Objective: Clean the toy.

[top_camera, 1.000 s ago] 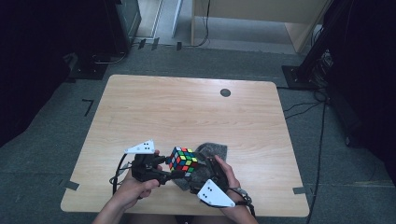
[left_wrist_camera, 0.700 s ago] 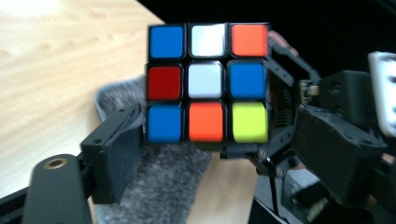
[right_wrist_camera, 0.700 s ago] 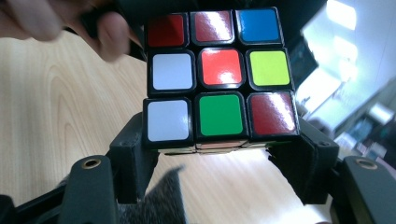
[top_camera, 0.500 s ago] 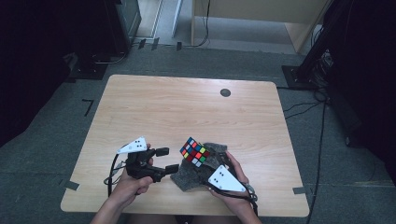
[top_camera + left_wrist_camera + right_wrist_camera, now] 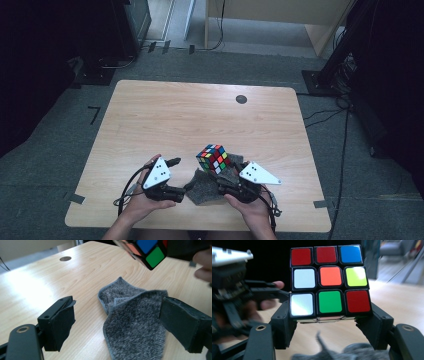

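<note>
A scrambled Rubik's cube (image 5: 213,158) (image 5: 329,280) hangs a little above the table, with my right gripper (image 5: 220,171) (image 5: 329,322) shut on its lower layer, one pad on each side. Under it a grey fuzzy cloth (image 5: 207,186) (image 5: 135,315) lies crumpled on the wood. My left gripper (image 5: 176,178) (image 5: 117,322) is to the cloth's left; its jaws have just been opening and stand wide apart. In the left gripper view the cloth lies between them, its edge against the right-hand jaw, and the cube's corner (image 5: 147,250) shows at the top.
The wooden table (image 5: 165,115) has a small dark round disc (image 5: 241,99) (image 5: 65,258) near its far edge. Both hands are close to the near edge. Dark furniture and cables stand on the floor around the table.
The left gripper has pulled back from the cube toward the left and its jaws have opened. The right gripper has lifted the cube slightly and shifted it right.
</note>
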